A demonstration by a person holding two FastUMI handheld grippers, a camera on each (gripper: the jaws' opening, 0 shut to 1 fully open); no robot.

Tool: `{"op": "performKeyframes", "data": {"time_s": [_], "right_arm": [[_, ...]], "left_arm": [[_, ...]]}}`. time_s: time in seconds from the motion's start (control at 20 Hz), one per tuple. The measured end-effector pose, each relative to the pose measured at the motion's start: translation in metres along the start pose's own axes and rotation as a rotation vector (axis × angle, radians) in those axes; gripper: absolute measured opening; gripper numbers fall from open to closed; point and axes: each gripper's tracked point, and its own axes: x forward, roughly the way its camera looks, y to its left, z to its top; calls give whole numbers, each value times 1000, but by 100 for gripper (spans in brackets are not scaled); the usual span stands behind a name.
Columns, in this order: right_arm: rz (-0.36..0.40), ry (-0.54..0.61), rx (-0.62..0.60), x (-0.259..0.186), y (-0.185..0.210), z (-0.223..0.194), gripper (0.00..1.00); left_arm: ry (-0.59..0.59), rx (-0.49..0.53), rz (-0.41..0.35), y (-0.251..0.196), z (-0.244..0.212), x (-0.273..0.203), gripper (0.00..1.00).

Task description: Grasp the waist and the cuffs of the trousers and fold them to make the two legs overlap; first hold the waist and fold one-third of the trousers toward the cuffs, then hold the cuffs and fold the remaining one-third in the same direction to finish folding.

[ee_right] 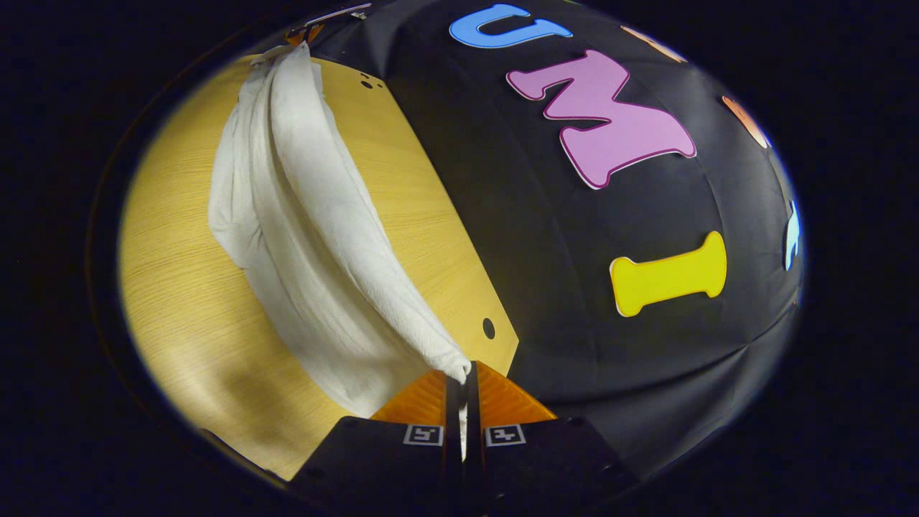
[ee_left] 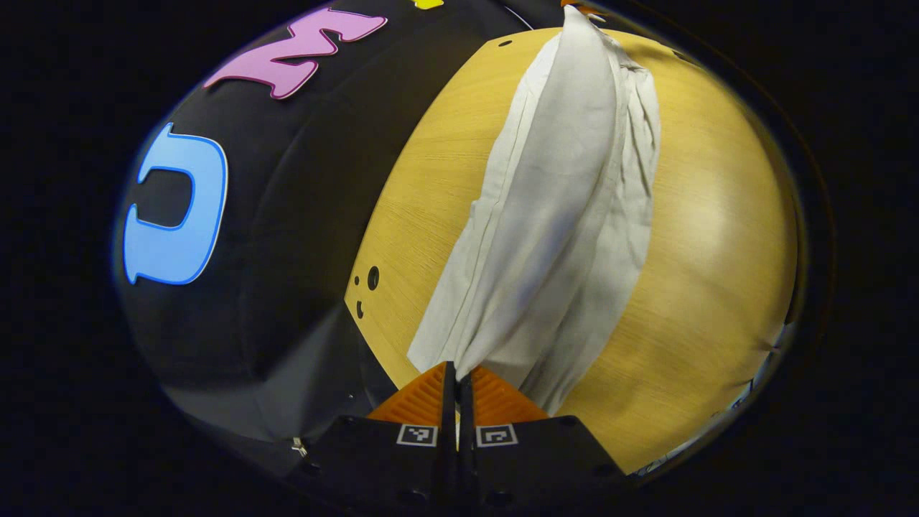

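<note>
Left gripper view: left gripper (ee_left: 456, 373) clamped on trousers (ee_left: 553, 215), cloth stretching toward 12 o'clock over table (ee_left: 718, 237). Right gripper (ee_right: 464, 373) likewise pinching other end. Legs apparently being overlapped; both thirds-folds remain.

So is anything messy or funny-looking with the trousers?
Nothing is broken or spilled. The trousers hang bunched and wrinkled between the left gripper and the right gripper, sagging over the wooden table instead of lying flat.

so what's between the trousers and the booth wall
Bare wooden table lies between the trousers and the wall in the right gripper view.
</note>
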Motion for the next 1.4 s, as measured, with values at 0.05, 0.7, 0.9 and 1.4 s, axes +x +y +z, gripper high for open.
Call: {"op": "performKeyframes", "data": {"time_s": [0.05, 0.7, 0.9, 1.4], "right_arm": [[3, 5, -5, 10, 0, 0, 6], [99, 73, -90, 131, 43, -15, 6], [137, 130, -95, 141, 64, -30, 8], [-48, 273, -246, 135, 31, -70, 63]], "left_arm": [[5, 15, -5, 4, 2, 10, 5], [105, 134, -39, 3, 18, 114, 6], [126, 138, -40, -5, 16, 127, 6], [172, 161, 155, 32, -1, 123, 94]]}}
